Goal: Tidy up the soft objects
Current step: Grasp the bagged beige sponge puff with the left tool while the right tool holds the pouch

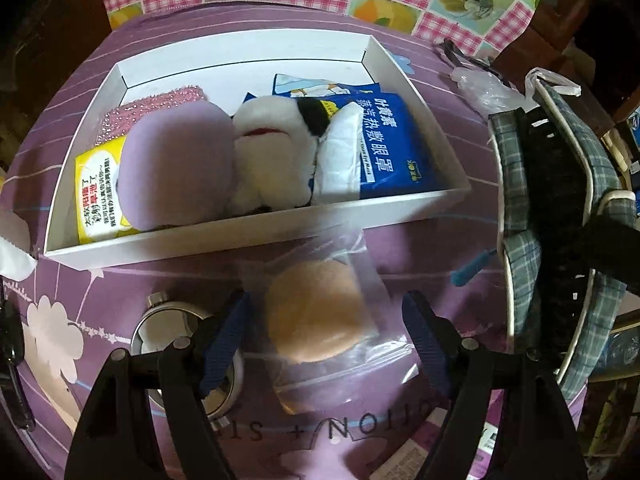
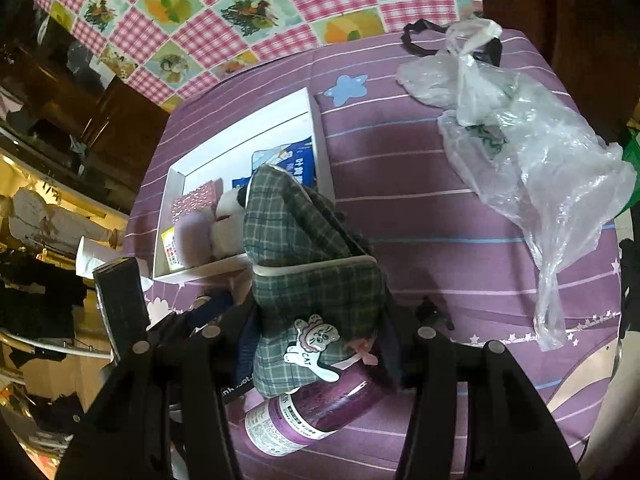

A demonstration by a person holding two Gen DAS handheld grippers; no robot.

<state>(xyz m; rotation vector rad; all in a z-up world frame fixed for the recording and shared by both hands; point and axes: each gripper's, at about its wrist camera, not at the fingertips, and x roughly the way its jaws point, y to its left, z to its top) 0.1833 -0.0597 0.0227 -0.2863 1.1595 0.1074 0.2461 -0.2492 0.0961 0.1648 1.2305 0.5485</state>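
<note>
A round tan sponge point(image 1: 316, 316) in a clear zip bag point(image 1: 360, 376) lies on the purple cloth just in front of a white box point(image 1: 240, 236). My left gripper point(image 1: 326, 340) hangs open over it, one finger on each side and not touching. The box holds a lilac puff point(image 1: 176, 168), a black-and-white plush point(image 1: 272, 152), a blue packet point(image 1: 396, 148), a pink sparkly pad point(image 1: 160, 104) and a yellow packet point(image 1: 96, 196). My right gripper point(image 2: 320, 340) is shut on a green plaid slipper point(image 2: 304, 240) with a cat patch, held up beside the box point(image 2: 176, 176); the slipper point(image 1: 520, 248) also fills the right of the left wrist view.
A round metal tin point(image 1: 168, 324) sits under my left gripper's left finger. A purple bottle point(image 2: 320, 408) lies below the slipper. A crumpled clear plastic bag point(image 2: 540, 152) and a black strap point(image 2: 420, 36) lie at the far right. A checked cloth point(image 2: 240, 20) hangs behind.
</note>
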